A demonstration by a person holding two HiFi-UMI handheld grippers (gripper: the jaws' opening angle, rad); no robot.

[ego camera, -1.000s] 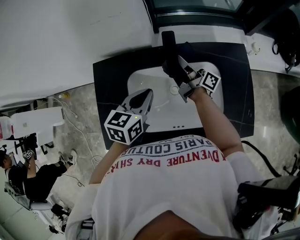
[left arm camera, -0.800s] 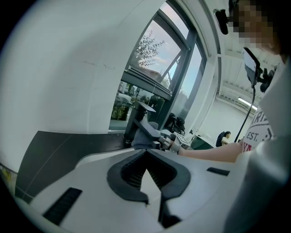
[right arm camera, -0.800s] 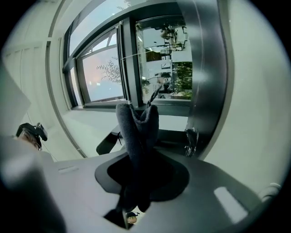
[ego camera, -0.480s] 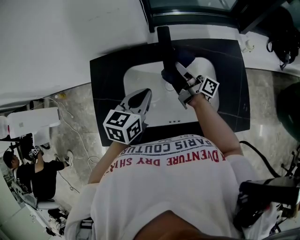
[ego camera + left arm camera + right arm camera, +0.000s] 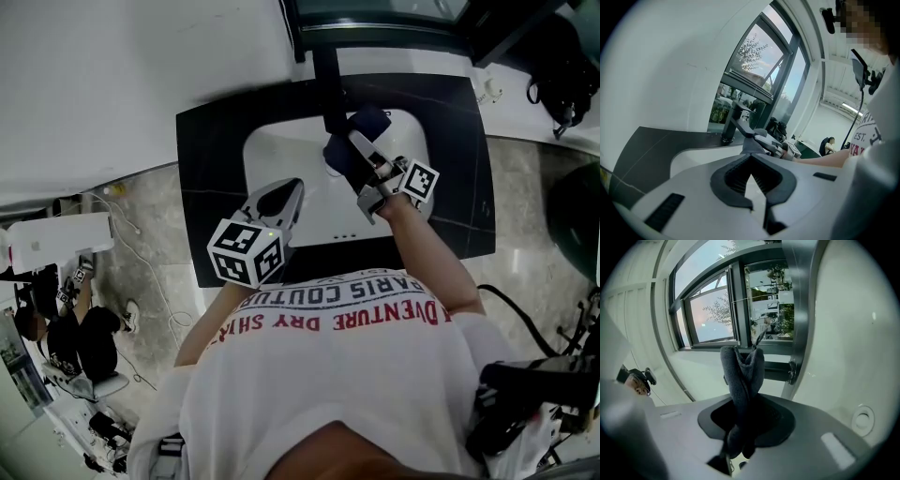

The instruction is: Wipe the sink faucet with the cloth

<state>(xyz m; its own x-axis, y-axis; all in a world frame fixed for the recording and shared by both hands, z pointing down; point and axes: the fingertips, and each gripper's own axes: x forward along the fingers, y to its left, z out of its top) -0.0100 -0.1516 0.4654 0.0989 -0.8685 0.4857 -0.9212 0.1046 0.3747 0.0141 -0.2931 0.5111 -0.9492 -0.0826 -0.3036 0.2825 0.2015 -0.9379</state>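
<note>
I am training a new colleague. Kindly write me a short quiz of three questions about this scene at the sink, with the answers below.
1. What does the right gripper hold between its fingers?
A) a sponge
B) the cloth
C) nothing

2. True or false: the left gripper is touching the faucet.

3. Fill in the missing word: the sink is white, and the counter around it is ____.

Key
1. B. The fingers are closed on the cloth.
2. False. It is over the near side of the sink, apart from the faucet, with its fingers together and nothing between them.
3. Black.
</note>
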